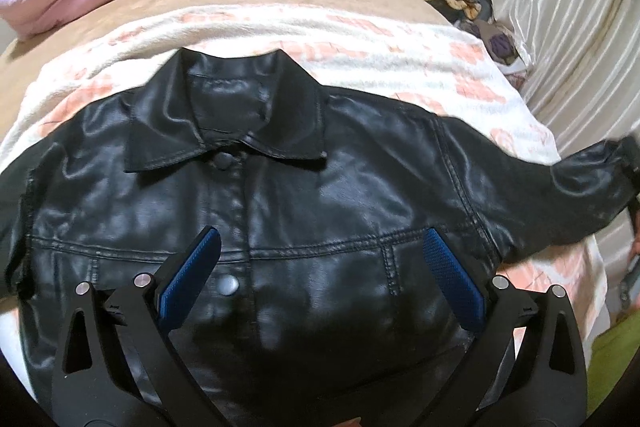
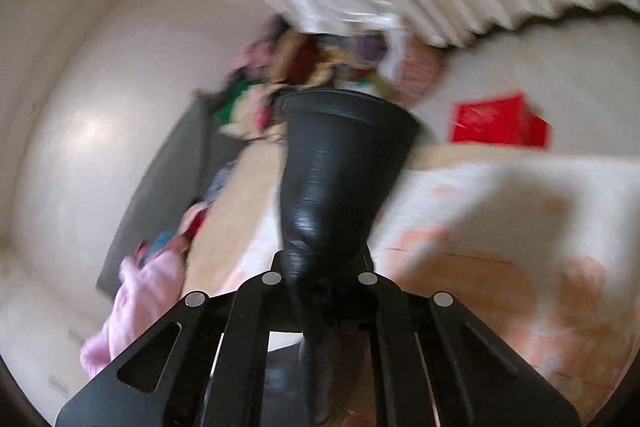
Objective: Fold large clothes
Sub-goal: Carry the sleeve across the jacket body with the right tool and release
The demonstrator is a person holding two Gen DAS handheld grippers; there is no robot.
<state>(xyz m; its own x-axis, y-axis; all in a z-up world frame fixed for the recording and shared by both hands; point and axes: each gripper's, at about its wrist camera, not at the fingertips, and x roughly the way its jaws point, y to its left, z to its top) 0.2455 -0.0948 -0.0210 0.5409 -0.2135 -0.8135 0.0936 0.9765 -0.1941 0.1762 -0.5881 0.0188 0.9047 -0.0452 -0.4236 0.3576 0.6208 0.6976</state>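
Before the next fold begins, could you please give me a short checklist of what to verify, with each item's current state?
1. Black leather jacket lies front-up on the white and peach patterned blanket: ok.
2. Top button fastened: ok.
3. Left gripper open, holding nothing: ok.
4. Right gripper shut on the black sleeve cuff: ok.
5. Other sleeve laid flat: cannot tell, cut off at the left wrist view's edge.
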